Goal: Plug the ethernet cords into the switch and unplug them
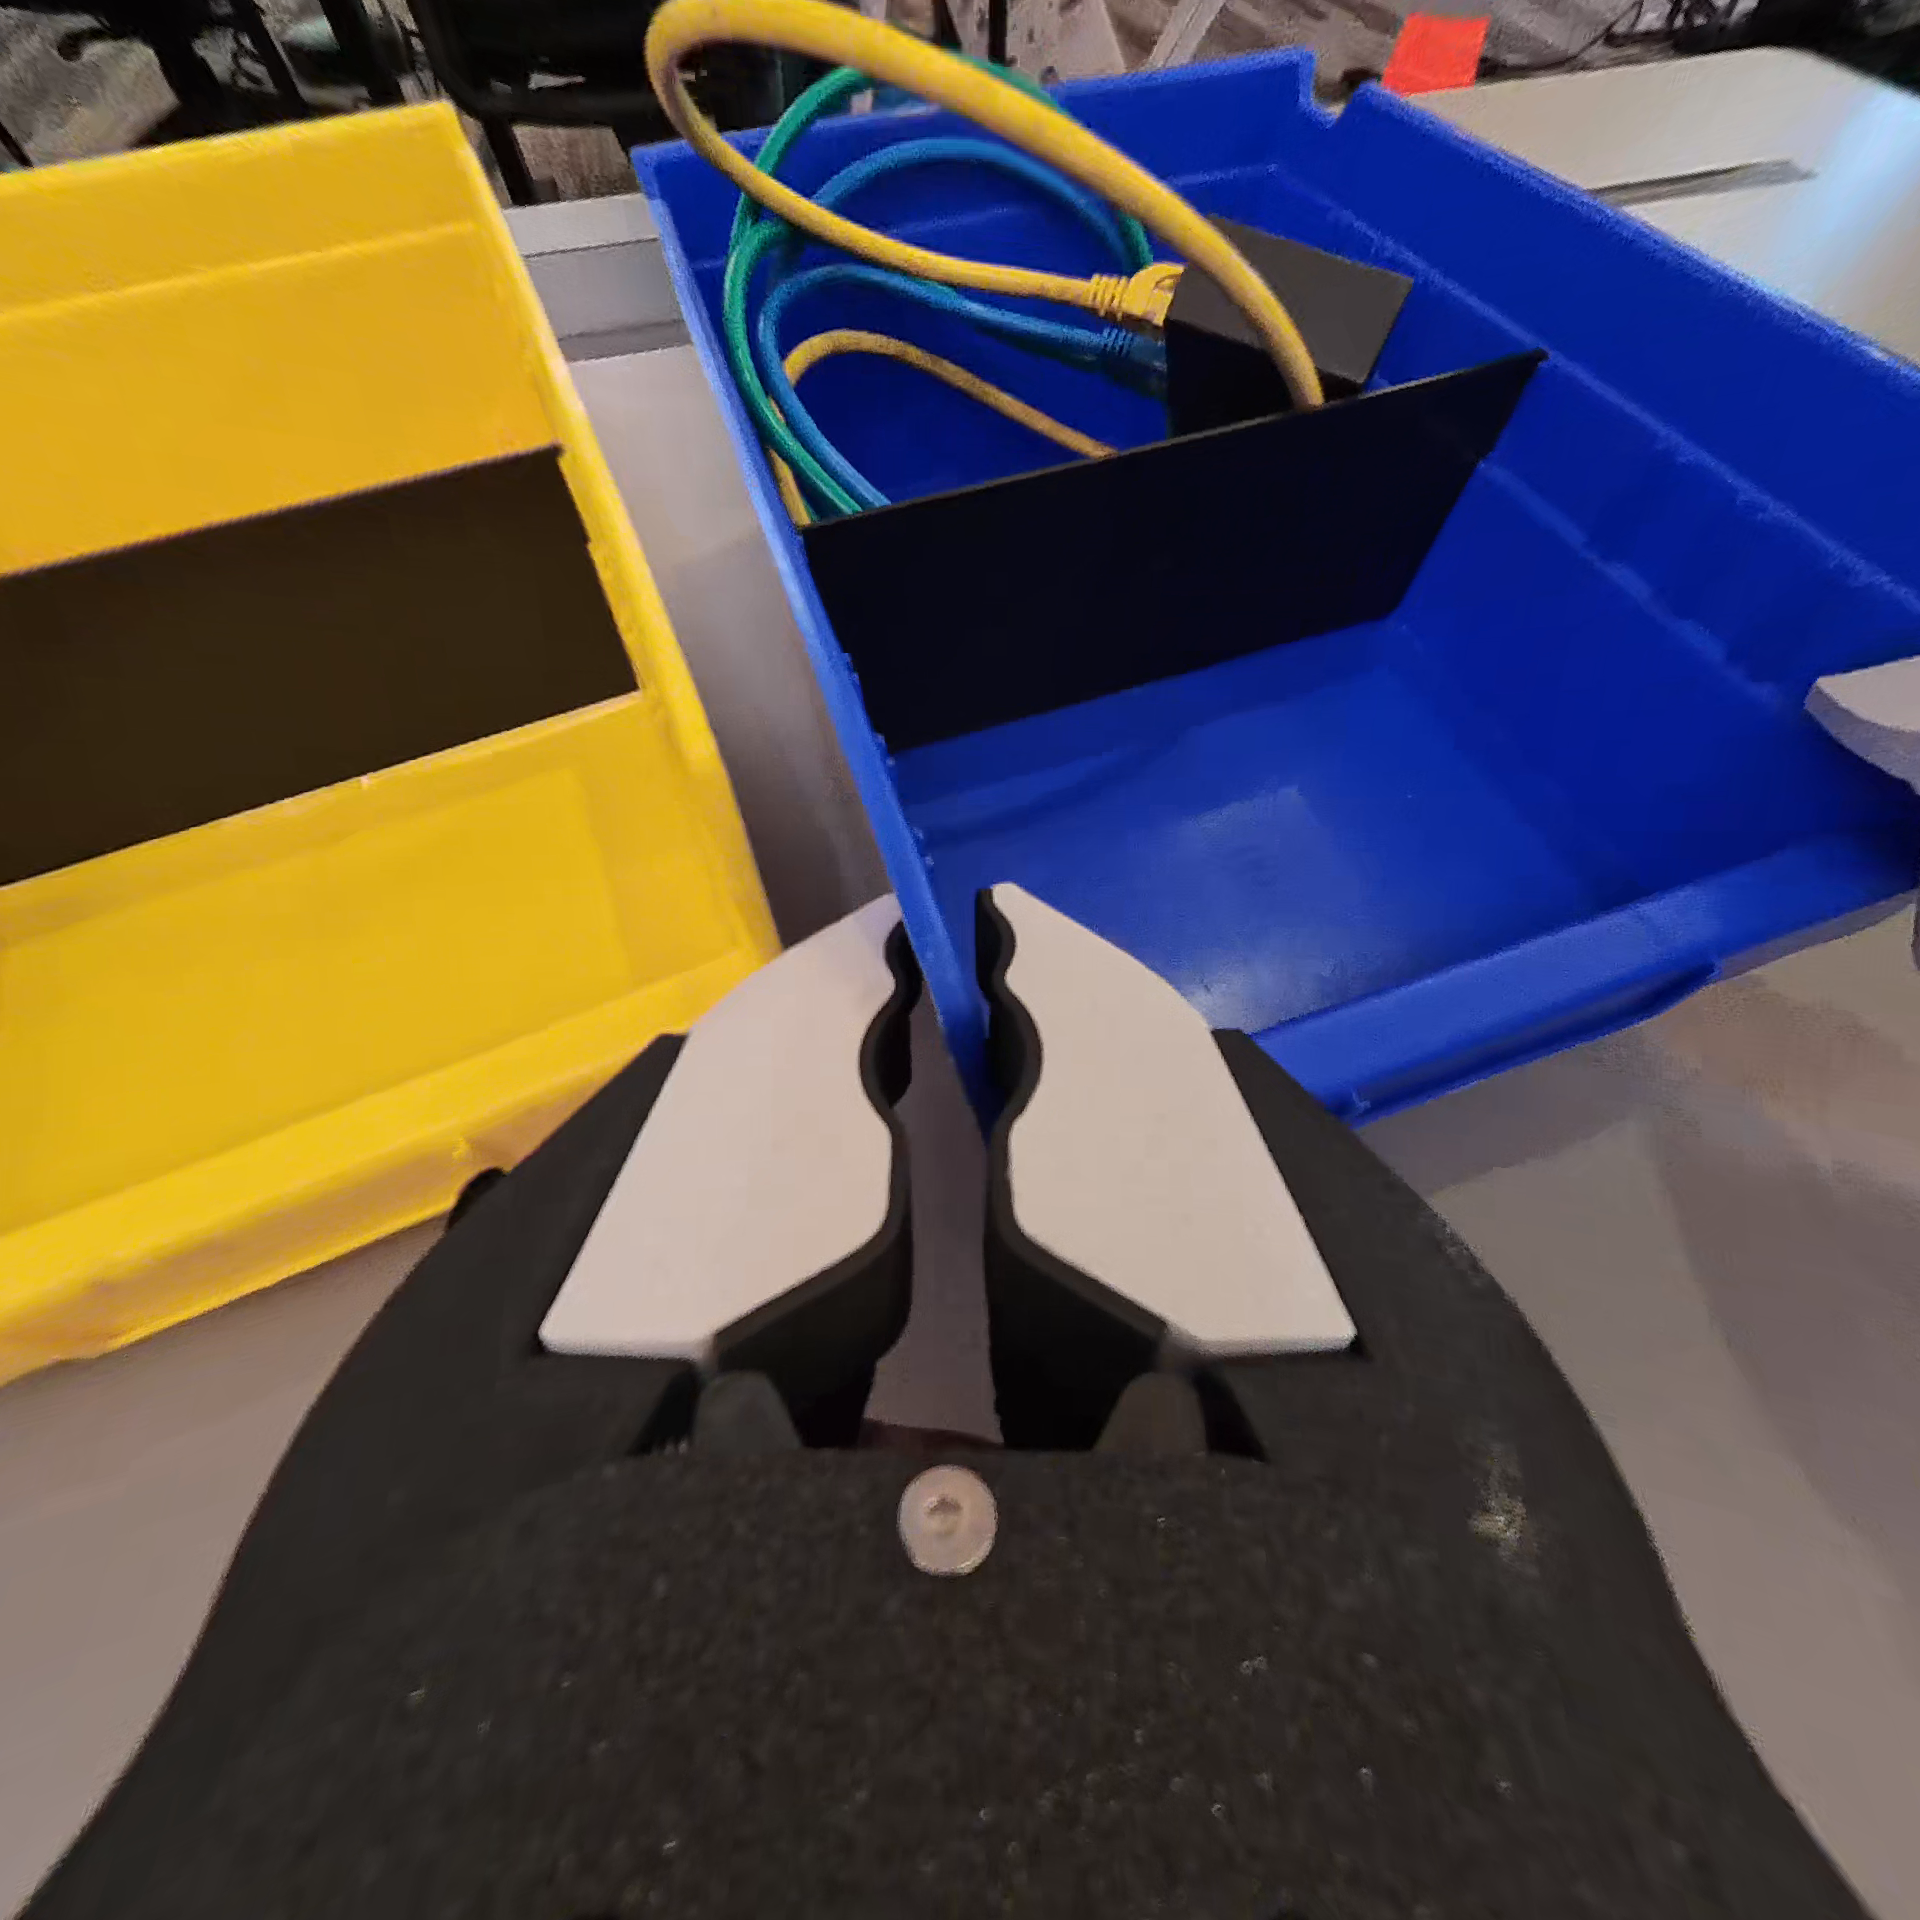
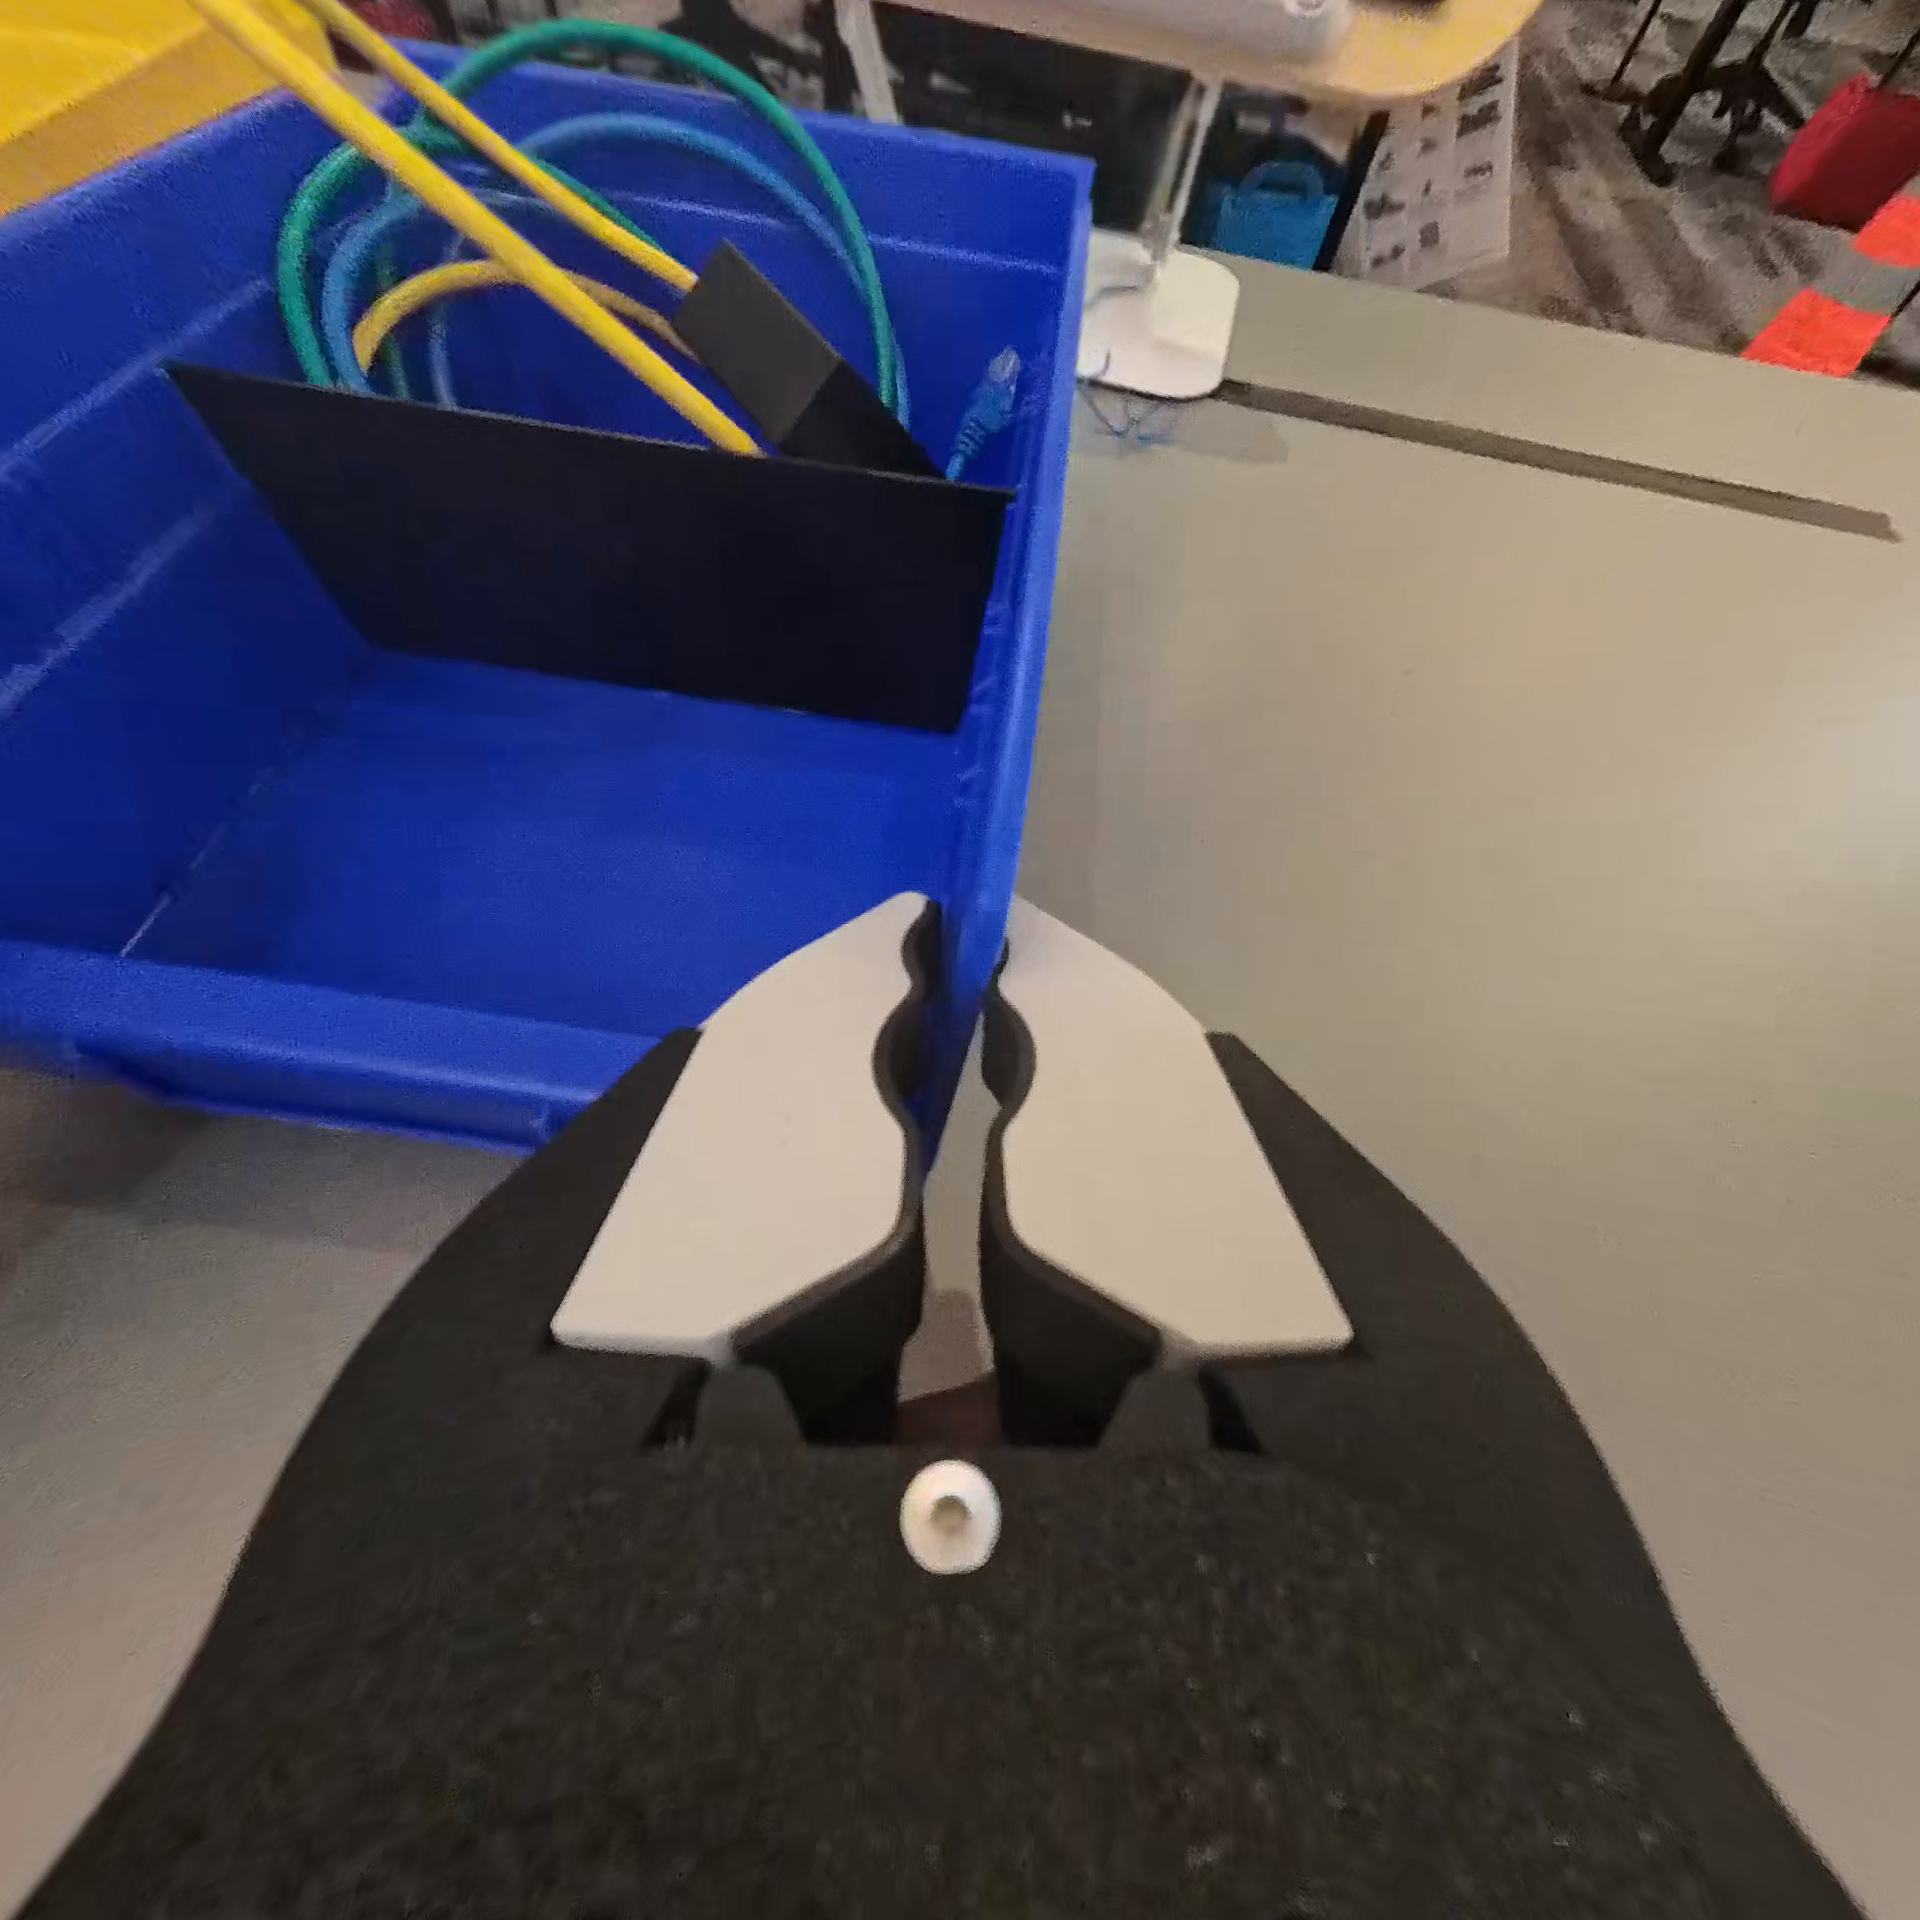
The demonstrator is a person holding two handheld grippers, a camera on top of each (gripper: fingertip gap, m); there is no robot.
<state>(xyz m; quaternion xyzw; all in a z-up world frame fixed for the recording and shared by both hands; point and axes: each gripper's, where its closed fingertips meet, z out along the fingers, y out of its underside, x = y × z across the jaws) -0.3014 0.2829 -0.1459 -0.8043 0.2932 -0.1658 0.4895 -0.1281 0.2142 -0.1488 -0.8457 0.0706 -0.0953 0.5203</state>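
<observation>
A blue bin stands on a grey table; it also shows in the right wrist view. Its far compartment holds a black switch and coiled yellow, green and blue ethernet cords. A yellow plug and a blue plug sit at the switch's side. Another blue plug lies loose by the bin's right wall. My left gripper is shut on the bin's left wall near the front corner. My right gripper is shut on the right wall; one of its fingers shows in the left wrist view.
A yellow bin with a black divider stands close to the left of the blue bin. A black divider splits the blue bin; its near compartment holds nothing. A white stand base sits behind the bin. Grey table spreads to the right.
</observation>
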